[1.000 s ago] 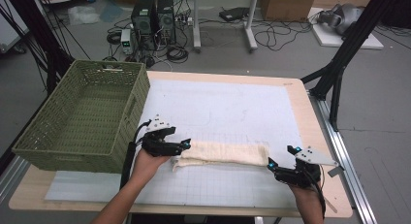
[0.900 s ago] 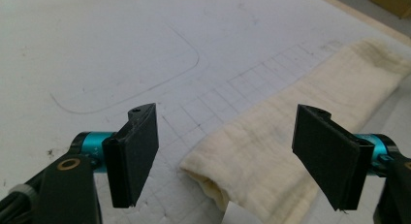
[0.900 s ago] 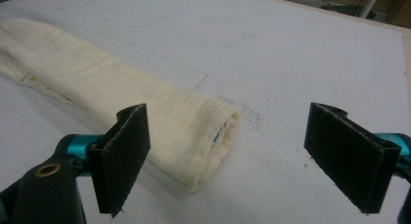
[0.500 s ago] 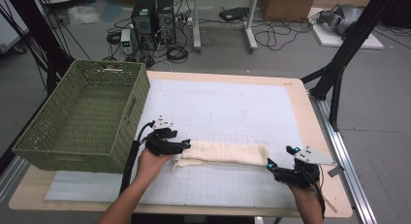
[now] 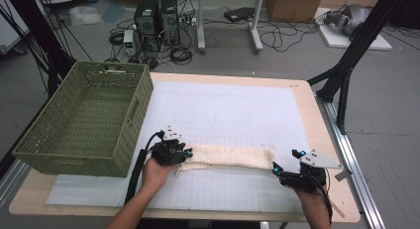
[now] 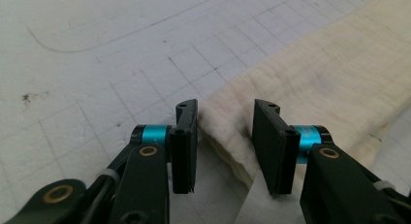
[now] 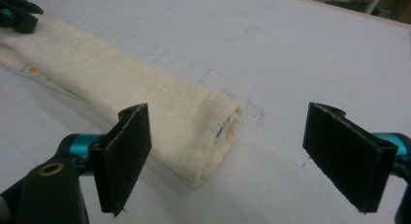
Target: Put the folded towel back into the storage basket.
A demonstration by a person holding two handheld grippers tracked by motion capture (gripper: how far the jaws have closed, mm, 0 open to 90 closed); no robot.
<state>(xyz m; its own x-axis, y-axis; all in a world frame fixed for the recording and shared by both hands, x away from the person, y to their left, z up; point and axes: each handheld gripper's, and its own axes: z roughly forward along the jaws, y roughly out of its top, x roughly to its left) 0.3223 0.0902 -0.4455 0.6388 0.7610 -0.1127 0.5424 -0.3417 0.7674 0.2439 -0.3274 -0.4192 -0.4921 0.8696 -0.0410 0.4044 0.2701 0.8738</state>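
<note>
Cream towel of soft matt woven cloth, green basket of woven plastic, matt white gridded mat, wooden table edge

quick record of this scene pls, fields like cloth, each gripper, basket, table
cloth: cream folded cloth, a long strip lying flat on the mat
left gripper: left gripper open, jaws either side of the cloth's corner
right gripper: right gripper wide open at the cloth's other end, not touching it
basket: green basket at the table's left edge, nothing visible inside
table: wooden table with a white gridded mat
</note>
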